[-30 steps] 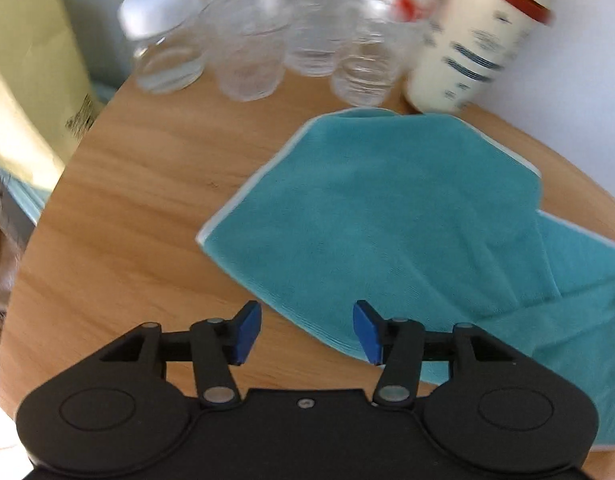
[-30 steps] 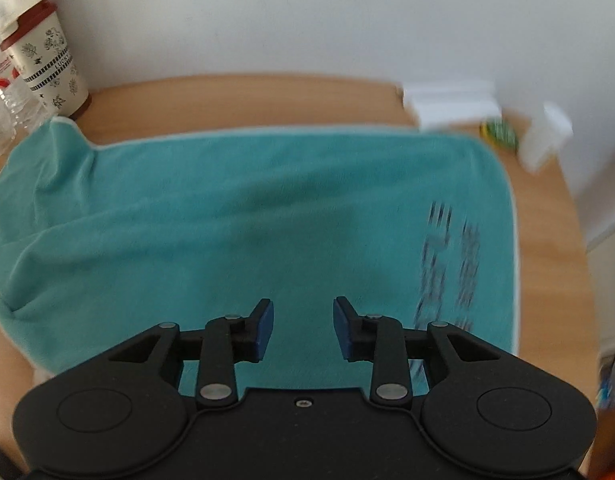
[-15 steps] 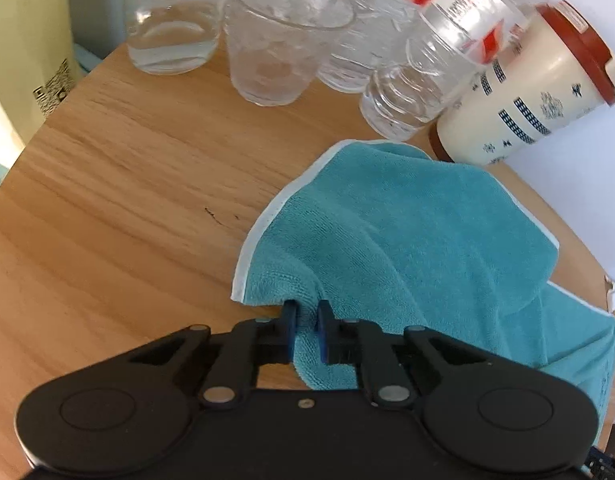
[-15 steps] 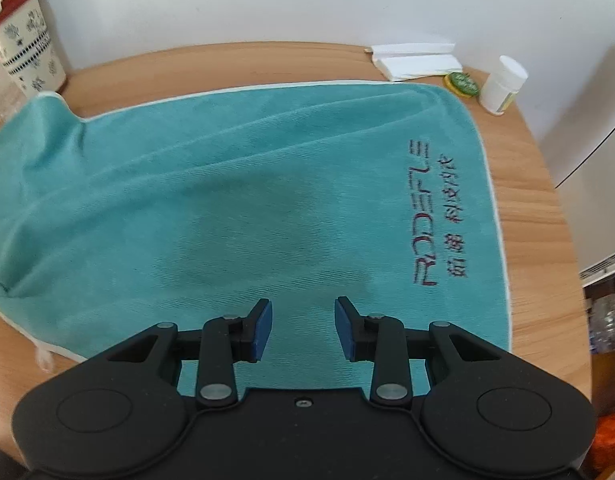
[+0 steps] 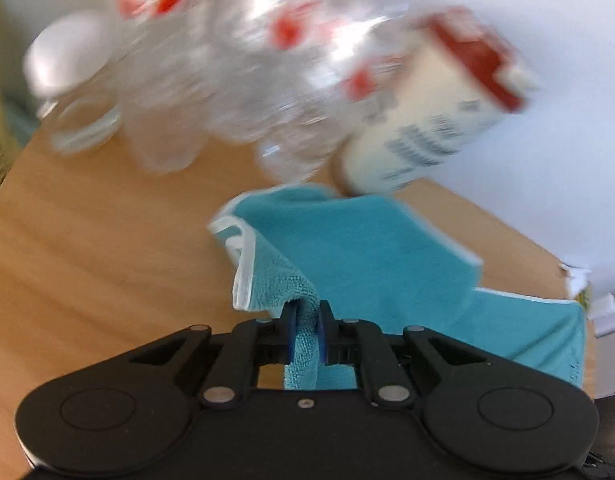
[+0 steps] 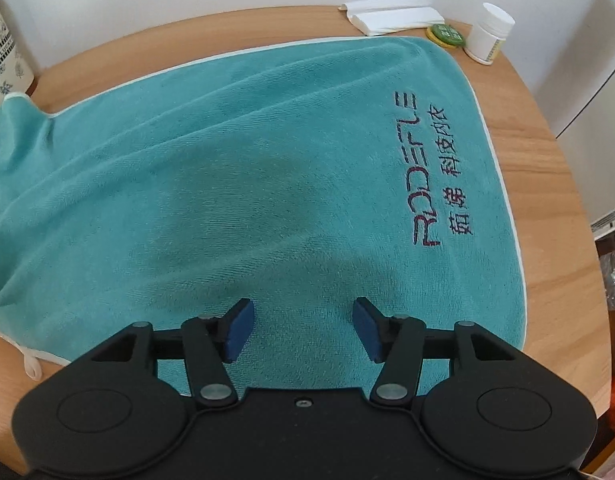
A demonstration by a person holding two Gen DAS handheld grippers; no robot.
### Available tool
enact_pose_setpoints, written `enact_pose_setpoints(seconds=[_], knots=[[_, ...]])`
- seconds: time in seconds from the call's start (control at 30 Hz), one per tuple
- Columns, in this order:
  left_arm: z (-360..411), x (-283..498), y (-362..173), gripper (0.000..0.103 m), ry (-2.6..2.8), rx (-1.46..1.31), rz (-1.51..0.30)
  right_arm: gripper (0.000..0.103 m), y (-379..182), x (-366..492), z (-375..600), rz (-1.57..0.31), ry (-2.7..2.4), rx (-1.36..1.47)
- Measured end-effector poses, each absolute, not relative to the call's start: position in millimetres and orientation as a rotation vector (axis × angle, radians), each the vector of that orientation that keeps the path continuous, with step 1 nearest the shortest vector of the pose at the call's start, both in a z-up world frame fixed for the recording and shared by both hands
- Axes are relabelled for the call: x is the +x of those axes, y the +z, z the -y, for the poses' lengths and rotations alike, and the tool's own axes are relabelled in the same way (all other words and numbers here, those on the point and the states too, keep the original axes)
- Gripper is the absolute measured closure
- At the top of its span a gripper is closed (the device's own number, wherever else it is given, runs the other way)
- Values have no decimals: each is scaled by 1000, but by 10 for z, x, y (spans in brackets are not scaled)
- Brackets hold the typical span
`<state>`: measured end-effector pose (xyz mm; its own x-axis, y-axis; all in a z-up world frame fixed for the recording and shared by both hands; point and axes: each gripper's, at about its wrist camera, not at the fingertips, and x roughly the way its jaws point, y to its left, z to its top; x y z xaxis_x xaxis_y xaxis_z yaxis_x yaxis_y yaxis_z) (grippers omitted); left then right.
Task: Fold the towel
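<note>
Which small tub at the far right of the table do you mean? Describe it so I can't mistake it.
Start from the teal towel spread over the round wooden table and follow it to its far right corner. Just past that corner stands a small white tub, beside a flat round green tin and folded white paper. It is the only upright thing there, white-capped with a yellowish label.

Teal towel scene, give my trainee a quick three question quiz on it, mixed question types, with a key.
1. True or false: the left gripper is shut on the teal terry towel with white edging.
2. The right gripper is: A open above the towel, B shut on the towel, C holding the small white plastic jar.
3. Fill in: the towel lies on a round ____ table.

Key: 1 true; 2 A; 3 wooden.
</note>
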<state>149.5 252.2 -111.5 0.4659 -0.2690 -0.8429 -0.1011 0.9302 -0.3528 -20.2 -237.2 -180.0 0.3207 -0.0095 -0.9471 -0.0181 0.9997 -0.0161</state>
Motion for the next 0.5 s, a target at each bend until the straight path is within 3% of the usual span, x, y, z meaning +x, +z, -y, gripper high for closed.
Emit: enact_pose_setpoints(seconds=[0.13, 0.2, 0.23, 0.37, 0.5], knots=[[-2052, 1721, -1111, 92, -233, -326, -1081, 43, -1806, -210, 2404, -1240, 1, -15], [-1801, 1802, -1217, 86, -289, -258, -1119, 43, -1813, -201, 2413, -1239, 1, -9], [-1689, 1836, -1272, 82, -314, -223, -1141, 43, -1814, -200, 2412, -1239, 2, -8], [-1780, 1751, -1248, 35, -323, -259, -1116, 43, -1825, -209, 2425, -1233, 7, -2], [-2194, 1673, -1224, 32, -273, -325, -1113, 42, -1838, -218, 2440, -1226, 12, 4]])
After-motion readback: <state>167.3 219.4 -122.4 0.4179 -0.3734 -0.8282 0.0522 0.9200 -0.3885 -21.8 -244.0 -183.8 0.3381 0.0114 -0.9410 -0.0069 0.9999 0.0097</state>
